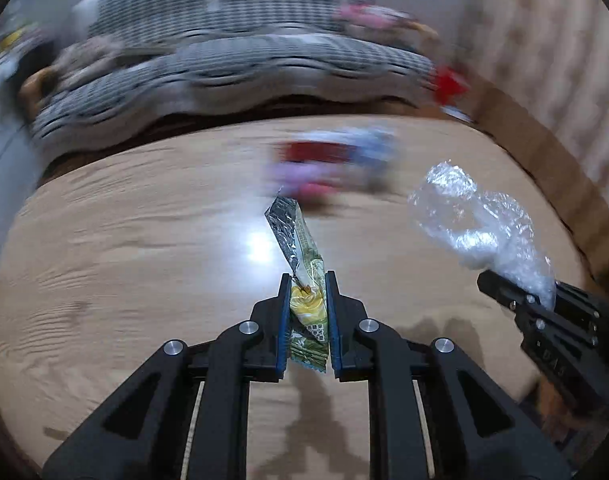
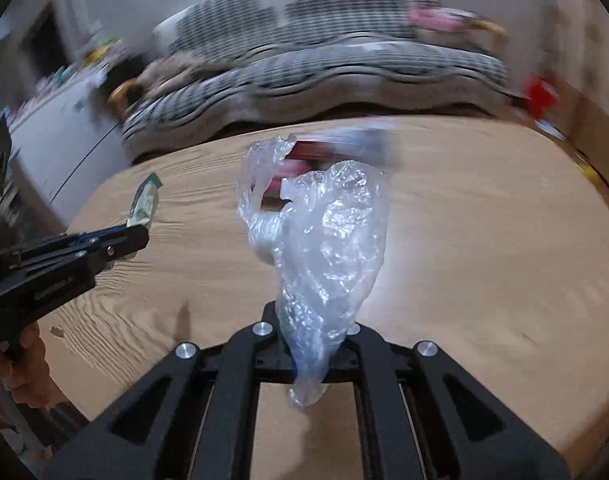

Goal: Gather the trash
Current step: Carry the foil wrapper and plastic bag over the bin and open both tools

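a green and silver snack wrapper [image 1: 306, 276] is pinched in the left claw [image 1: 307, 280], raised above the wooden desk [image 1: 124, 240]. the right claw [image 2: 310, 344] is clamped on a crumpled clear plastic bag [image 2: 320, 240]. blurred red and blue packets [image 1: 336, 164] lie farther back on the desk, with a checked sofa [image 1: 224, 64] behind.

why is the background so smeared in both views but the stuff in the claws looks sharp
Left wrist view: the green wrapper in the left claw is crisp, while the sofa and the packets on the table streak sideways; a lamp glare sits by the wrapper. Right wrist view: the clear plastic bag in the right claw is sharp, the background smeared, edges bent by the fisheye.
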